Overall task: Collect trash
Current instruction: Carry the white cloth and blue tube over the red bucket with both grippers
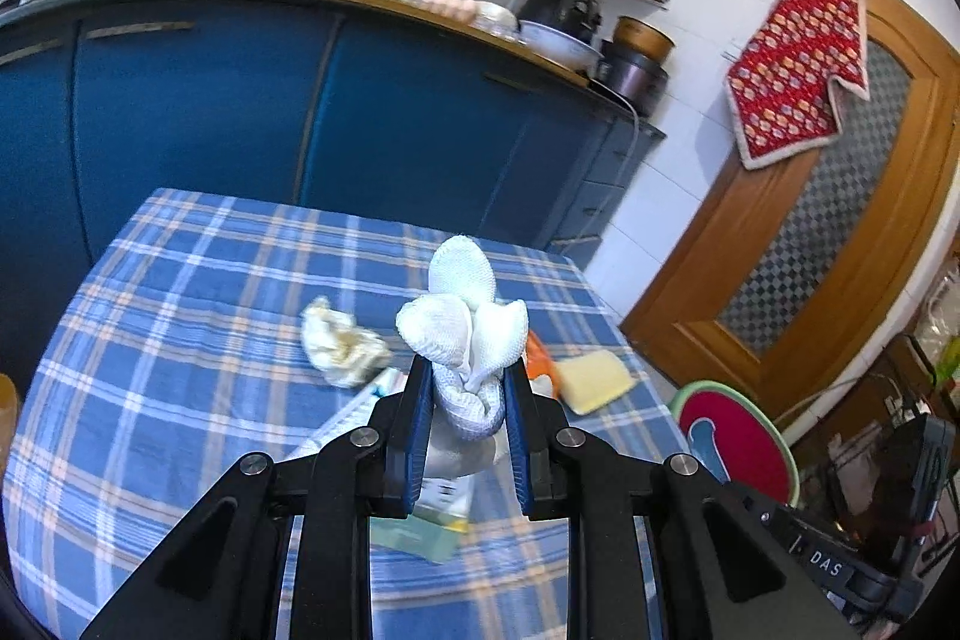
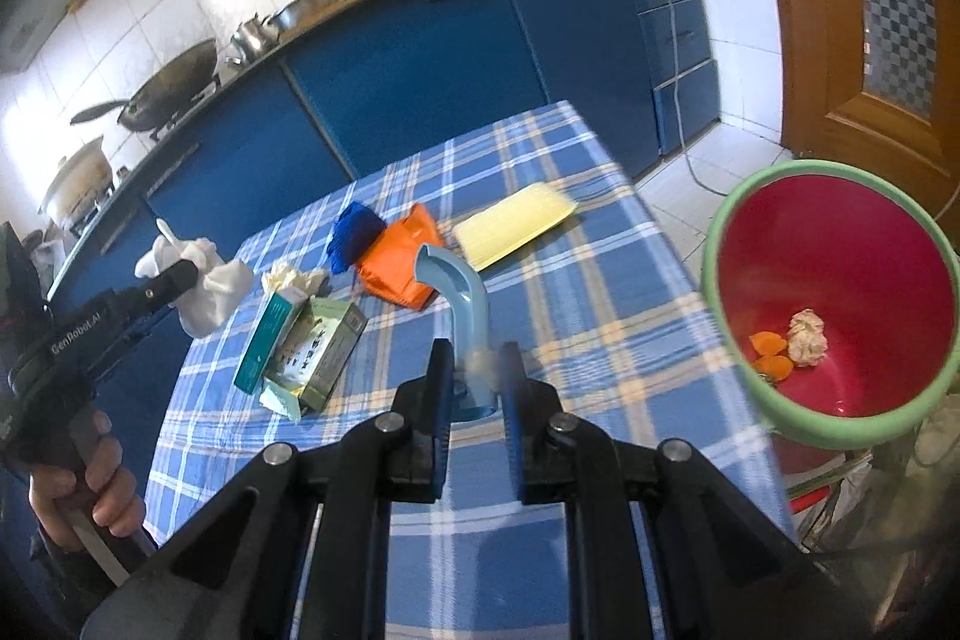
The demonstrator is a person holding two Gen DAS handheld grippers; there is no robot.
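Left wrist view looks along the left hand-held gripper [image 1: 465, 388], whose jaws are clamped on a bunched white mesh cloth [image 1: 465, 322]. The wad is pinched at its gathered neck, so its loose puffs fan out above the fingertips, a hold that likely keeps it from unravelling while carried. Below it lies the surface [image 1: 180, 328], covered in a blue plaid cloth. A crumpled tissue [image 1: 342, 340] sits at ten o'clock from the gripper, a yellow sponge cloth [image 1: 594, 379] at three o'clock.

Right wrist view shows the right hand-held gripper [image 2: 474, 370] clamped on the stem of a pale blue curved plastic piece [image 2: 459, 292], gripped low so the curved end stands clear. The red bin with a green rim [image 2: 834, 292] stands off the surface's edge at three o'clock, mouth up, already holding orange peel [image 2: 765, 349] and a balled tissue [image 2: 807, 337]. Both items appear ready for dropping there. Still lying at eleven o'clock are green medicine boxes [image 2: 300, 346], an orange packet [image 2: 399, 259] and a blue wrapper [image 2: 354, 232]. A hand [image 2: 90, 484] grips the other gripper's handle at nine o'clock.
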